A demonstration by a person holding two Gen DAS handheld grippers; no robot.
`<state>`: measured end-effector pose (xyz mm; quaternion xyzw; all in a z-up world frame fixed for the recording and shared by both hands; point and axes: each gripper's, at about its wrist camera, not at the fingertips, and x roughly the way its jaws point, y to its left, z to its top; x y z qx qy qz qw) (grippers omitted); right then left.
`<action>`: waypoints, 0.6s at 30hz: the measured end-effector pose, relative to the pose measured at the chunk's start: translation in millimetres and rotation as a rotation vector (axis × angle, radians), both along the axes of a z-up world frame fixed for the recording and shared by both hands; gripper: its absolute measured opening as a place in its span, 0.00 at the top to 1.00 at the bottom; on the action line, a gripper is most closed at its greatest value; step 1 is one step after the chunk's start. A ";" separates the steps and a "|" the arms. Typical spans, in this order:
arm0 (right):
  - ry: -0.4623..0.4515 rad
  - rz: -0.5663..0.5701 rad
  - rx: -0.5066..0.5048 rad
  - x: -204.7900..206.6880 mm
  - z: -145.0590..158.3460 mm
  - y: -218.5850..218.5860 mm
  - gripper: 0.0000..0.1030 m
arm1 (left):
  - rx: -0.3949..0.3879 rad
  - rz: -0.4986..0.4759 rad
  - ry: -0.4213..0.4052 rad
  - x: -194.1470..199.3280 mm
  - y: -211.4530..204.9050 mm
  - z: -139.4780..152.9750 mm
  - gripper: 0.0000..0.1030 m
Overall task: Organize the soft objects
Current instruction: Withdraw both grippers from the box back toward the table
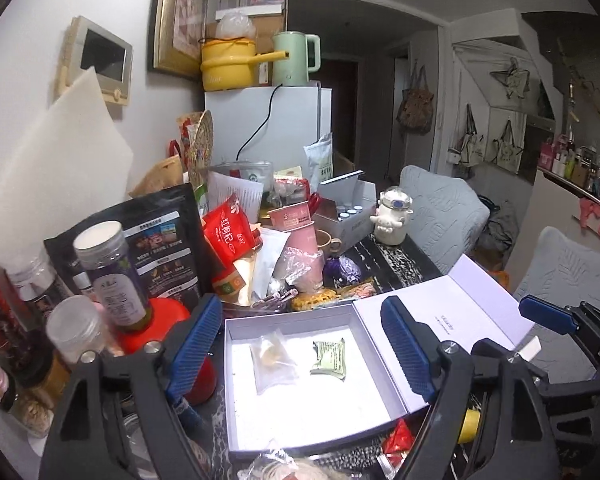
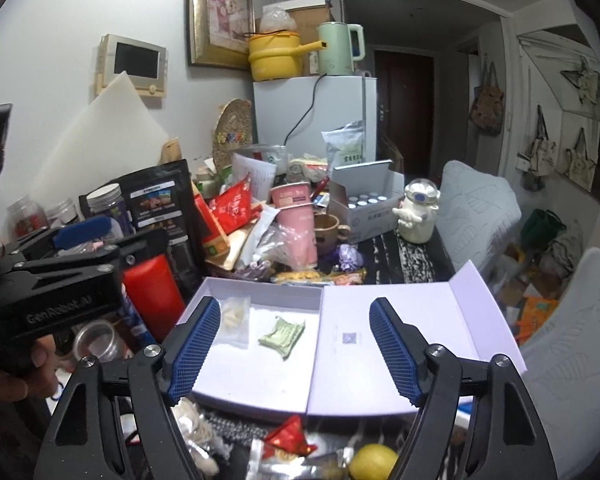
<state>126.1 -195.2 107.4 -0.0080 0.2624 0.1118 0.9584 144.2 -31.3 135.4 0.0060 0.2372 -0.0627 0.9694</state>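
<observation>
Open white box (image 1: 240,392) holding a clear packet (image 1: 273,358) and green packet (image 1: 329,359); left gripper (image 1: 306,344) and right gripper (image 2: 296,346) both spread wide, empty.

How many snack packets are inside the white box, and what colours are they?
Clear packet: 1
Green packet: 1
Total in the white box: 2

White wall with framed picture (image 2: 224,12), white fridge (image 2: 314,114), dark doorway (image 2: 404,108), grey cushioned chairs (image 2: 476,216)
</observation>
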 end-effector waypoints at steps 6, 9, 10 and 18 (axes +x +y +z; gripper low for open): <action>-0.018 -0.006 0.024 -32.6 -0.1 -6.0 0.16 | 0.003 -0.022 -0.015 -29.9 4.1 2.4 0.20; -0.016 -0.015 0.024 -48.2 -4.0 -7.2 0.15 | 0.010 -0.029 -0.015 -43.4 6.7 -0.2 0.10; -0.015 -0.017 0.024 -51.1 -5.0 -6.9 0.14 | 0.009 -0.030 -0.016 -47.6 8.0 -1.1 0.08; -0.003 0.000 0.032 -86.8 -19.3 1.4 0.10 | 0.001 -0.062 -0.006 -77.6 15.8 -12.9 0.05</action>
